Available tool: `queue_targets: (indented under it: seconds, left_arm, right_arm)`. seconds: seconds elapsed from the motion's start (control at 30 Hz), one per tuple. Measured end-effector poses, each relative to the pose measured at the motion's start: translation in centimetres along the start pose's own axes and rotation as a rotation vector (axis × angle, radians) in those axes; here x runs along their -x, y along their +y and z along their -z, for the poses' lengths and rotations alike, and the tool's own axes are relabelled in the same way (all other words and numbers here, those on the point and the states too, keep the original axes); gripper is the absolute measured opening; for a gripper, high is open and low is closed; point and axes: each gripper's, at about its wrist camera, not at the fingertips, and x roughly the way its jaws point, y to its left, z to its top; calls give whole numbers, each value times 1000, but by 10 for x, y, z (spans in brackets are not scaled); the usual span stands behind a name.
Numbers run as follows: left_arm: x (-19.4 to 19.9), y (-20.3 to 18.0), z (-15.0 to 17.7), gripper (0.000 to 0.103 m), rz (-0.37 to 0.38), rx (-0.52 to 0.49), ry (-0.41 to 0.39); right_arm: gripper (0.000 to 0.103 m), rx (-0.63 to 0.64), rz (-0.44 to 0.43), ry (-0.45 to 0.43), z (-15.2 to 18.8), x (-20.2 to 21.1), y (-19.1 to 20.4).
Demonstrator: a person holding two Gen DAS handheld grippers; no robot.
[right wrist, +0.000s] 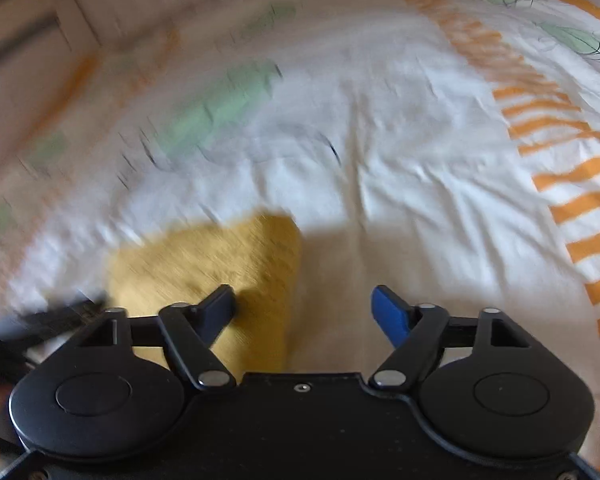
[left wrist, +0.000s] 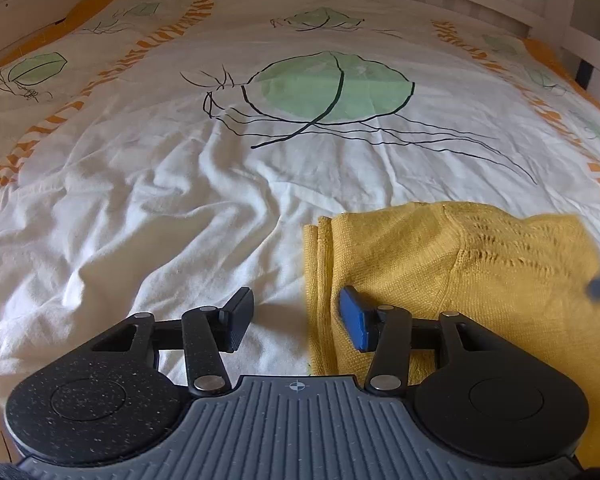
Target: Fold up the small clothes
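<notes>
Sweater (left wrist: pixel 440 272) on bedspread (left wrist: pixel 180 208), between both open grippers' jaws.

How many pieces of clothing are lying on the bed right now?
1: a yellow knit garment, partly folded on the patterned bed cover, just ahead of the open left gripper and left of the open right gripper. Others may lie out of view.

soft daylight, fisheye-curved edges; left view sharp, right view motion-blurred.

No words, numbers, brand names or labels can be read in either view. The only sign is a small crosshair mark (left wrist: pixel 298 386), a circle quartered by a cross, on the ribbed grey plate (left wrist: pixel 292 432) of the left device, at its front edge.
</notes>
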Motion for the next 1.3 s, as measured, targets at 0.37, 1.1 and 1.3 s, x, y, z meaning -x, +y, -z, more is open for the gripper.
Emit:
queue_targets:
  seconds: [0.37, 1.1, 1.3]
  left_arm:
    - [34, 10, 3, 78, 8, 59, -1]
    - [148, 0, 79, 102, 20, 27, -9]
    - [162, -21, 93, 102, 7, -60, -9]
  right_arm:
    - [103, -8, 36, -49, 7, 15, -6]
    - [103, -22, -6, -94, 89, 113, 32]
    - [103, 35, 59, -103, 112, 130, 48]
